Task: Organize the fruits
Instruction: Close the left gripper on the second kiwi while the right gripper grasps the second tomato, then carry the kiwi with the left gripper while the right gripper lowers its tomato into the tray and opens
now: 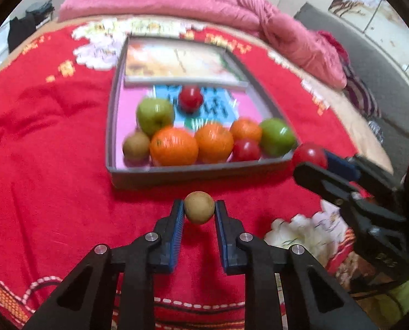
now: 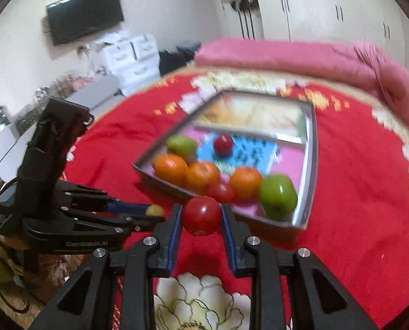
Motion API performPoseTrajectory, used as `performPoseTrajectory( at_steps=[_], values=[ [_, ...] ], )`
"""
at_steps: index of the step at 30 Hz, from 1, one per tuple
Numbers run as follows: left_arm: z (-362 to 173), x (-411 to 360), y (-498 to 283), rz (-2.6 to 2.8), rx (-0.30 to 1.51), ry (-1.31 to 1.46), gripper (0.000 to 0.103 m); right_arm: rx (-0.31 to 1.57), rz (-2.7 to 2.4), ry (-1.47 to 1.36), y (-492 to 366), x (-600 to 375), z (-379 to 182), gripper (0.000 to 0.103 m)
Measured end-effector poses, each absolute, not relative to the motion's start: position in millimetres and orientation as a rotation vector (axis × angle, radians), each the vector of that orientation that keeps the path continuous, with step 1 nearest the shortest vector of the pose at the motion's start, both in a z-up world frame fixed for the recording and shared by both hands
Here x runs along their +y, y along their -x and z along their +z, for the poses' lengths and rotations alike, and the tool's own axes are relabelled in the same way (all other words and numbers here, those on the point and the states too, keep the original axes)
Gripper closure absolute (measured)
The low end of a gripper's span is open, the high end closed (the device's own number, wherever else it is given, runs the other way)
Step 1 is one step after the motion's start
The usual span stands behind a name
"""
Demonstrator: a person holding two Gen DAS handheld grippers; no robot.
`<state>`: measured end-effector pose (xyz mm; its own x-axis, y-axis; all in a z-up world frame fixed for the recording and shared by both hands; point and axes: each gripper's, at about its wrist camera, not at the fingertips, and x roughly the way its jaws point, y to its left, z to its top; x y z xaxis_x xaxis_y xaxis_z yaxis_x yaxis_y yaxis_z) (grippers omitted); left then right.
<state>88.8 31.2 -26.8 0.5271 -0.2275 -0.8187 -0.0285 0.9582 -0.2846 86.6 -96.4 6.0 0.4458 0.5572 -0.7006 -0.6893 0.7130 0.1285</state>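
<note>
My left gripper (image 1: 199, 208) is shut on a small brown round fruit (image 1: 199, 207) and holds it above the red bedspread, just short of the grey tray (image 1: 193, 172). My right gripper (image 2: 201, 216) is shut on a red apple (image 2: 201, 215) near the tray's front corner; it also shows in the left wrist view (image 1: 310, 155). The tray (image 2: 304, 218) holds green apples (image 1: 155, 115), oranges (image 1: 174, 146), red apples (image 1: 190, 98) and a brown fruit (image 1: 136, 146). The left gripper shows in the right wrist view (image 2: 155, 211).
A picture book (image 1: 177, 63) lies in the tray's far half. A pink quilt (image 1: 204, 2) is bunched along the far edge of the bed. A wall TV (image 2: 85, 13) and white drawers (image 2: 130, 55) stand beyond the bed. White wardrobes stand behind.
</note>
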Motion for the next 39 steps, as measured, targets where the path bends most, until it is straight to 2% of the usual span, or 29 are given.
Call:
performPoseTrajectory(
  at_steps=[9, 16, 39],
  values=[
    [31.4, 44.7, -84.5, -0.069, 0.859, 0.242, 0.080, 0.693, 0.726, 0.151, -88.2, -108.1, 28.4, 0.075],
    [48.8, 56.4, -84.6, -0.034, 0.815, 0.247, 0.080, 0.657, 0.709, 0.148, -89.6, -110.5, 36.8, 0.075],
    [16.6, 18.9, -116.1, -0.081, 0.886, 0.182, 0.080, 0.626, 0.681, 0.134, -106.7, -111.6, 41.5, 0.075]
  ],
)
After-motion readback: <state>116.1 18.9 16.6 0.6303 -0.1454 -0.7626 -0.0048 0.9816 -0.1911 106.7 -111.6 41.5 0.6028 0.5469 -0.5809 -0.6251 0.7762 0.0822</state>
